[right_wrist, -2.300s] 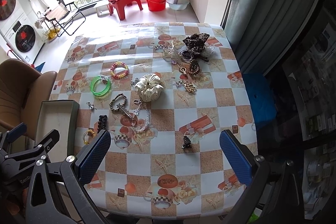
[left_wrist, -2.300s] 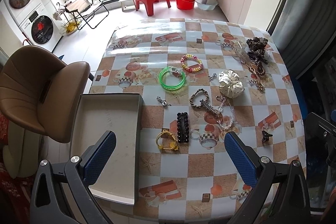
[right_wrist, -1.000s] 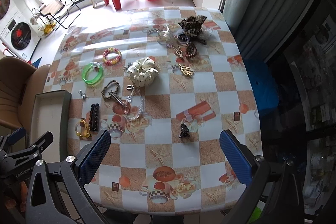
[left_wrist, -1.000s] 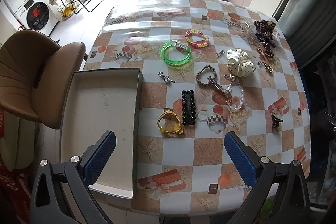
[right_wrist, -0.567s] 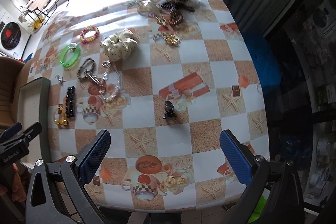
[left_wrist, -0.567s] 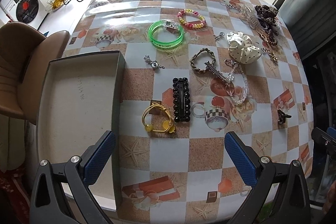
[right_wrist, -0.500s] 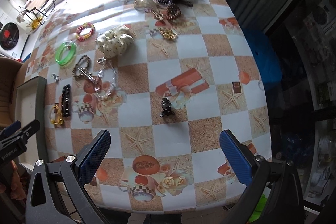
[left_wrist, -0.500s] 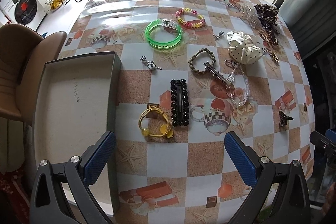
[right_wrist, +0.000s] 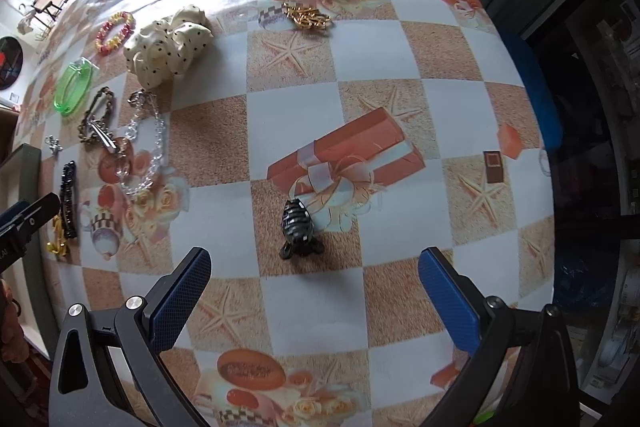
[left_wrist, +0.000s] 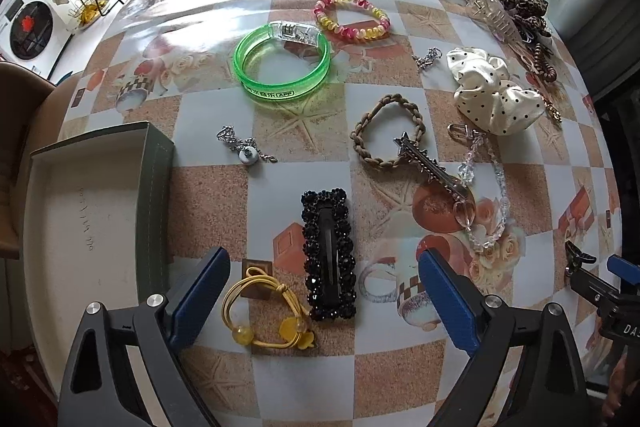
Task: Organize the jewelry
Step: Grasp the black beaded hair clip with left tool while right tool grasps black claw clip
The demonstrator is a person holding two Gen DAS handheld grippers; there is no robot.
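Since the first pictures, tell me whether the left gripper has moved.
Yes. The left gripper has come forward and down over the table: the black hair clip, formerly well ahead, now lies between its open fingers.

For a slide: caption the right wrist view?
Open right tool hovers over a small black claw clip on the checked tablecloth.

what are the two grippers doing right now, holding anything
Left gripper: open, holding nothing, above the yellow hair tie.
Right gripper: open, holding nothing, near the small black claw clip.
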